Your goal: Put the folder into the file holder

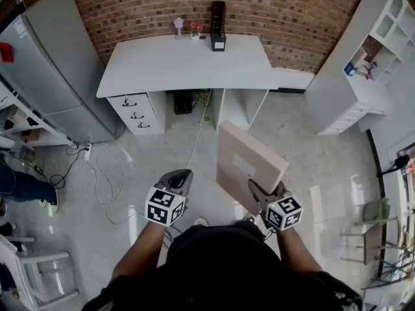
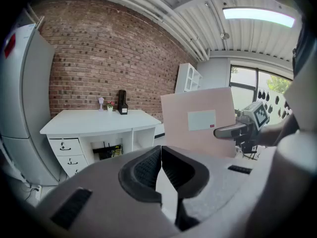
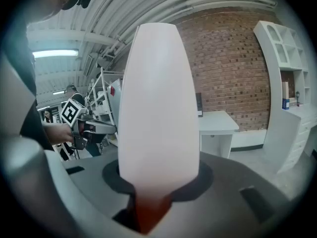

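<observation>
Head view: the folder [image 1: 249, 167] stands upright in the right hand-held gripper [image 1: 257, 190], likely ready for slotting into the file holder [image 1: 218, 26] on the far desk [image 1: 181, 63]. Left gripper view: the left hand-held gripper [image 2: 159, 152] is pressed together, empty. Right gripper view: jaws pinch the folder's lower edge.

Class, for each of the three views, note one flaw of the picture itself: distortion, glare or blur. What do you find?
Head view: the wide lens bows the brick wall into an arc. Left gripper view: the ceiling light burns out to white, and the corners go dark. Right gripper view: the folder, close to the lens, looks soft and bulges like a barrel.
</observation>
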